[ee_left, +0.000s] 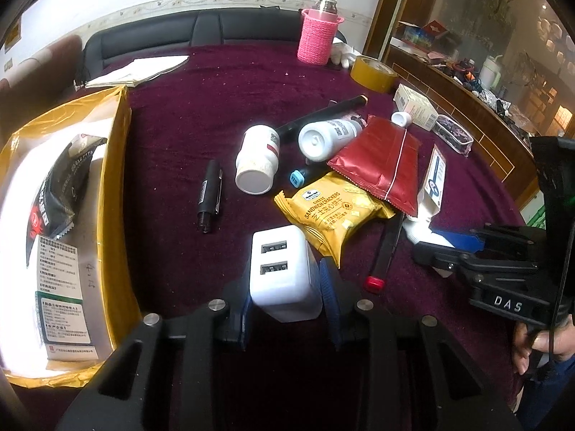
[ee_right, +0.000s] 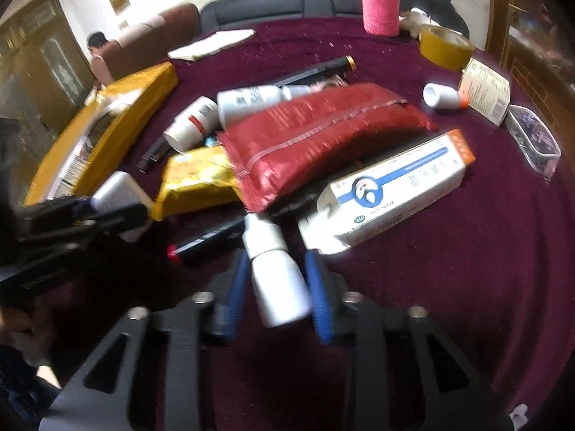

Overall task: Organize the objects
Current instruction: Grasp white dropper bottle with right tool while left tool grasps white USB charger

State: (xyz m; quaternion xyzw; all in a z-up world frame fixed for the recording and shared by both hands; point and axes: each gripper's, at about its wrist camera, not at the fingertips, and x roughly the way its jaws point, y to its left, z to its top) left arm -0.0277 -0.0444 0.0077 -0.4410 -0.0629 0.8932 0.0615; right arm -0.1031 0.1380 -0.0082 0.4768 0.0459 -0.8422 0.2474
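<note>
My left gripper (ee_left: pixel 285 289) is shut on a white two-port USB charger (ee_left: pixel 284 273), held just above the maroon tablecloth (ee_left: pixel 179 125). The open yellow-taped box (ee_left: pixel 111 194) lies to its left, holding a black packet (ee_left: pixel 59 186) and a leaflet. My right gripper (ee_right: pixel 276 280) is shut on a small white spray bottle (ee_right: pixel 275 273), near a white and blue carton (ee_right: pixel 388 194). A pile lies ahead: red pouch (ee_left: pixel 381 158), yellow cracker pack (ee_left: pixel 330 215), two white bottles (ee_left: pixel 257 158), black pen (ee_left: pixel 210 194). The left gripper also shows in the right wrist view (ee_right: pixel 90 215).
A pink knitted holder (ee_left: pixel 318 36) with a bottle, a yellow tape roll (ee_left: pixel 373 72), a small carton (ee_left: pixel 415 106) and a clear pouch (ee_left: pixel 452 133) stand at the far right. Papers (ee_left: pixel 140 70) lie at the far left. A red-capped black pen (ee_left: pixel 384 251) lies between the grippers.
</note>
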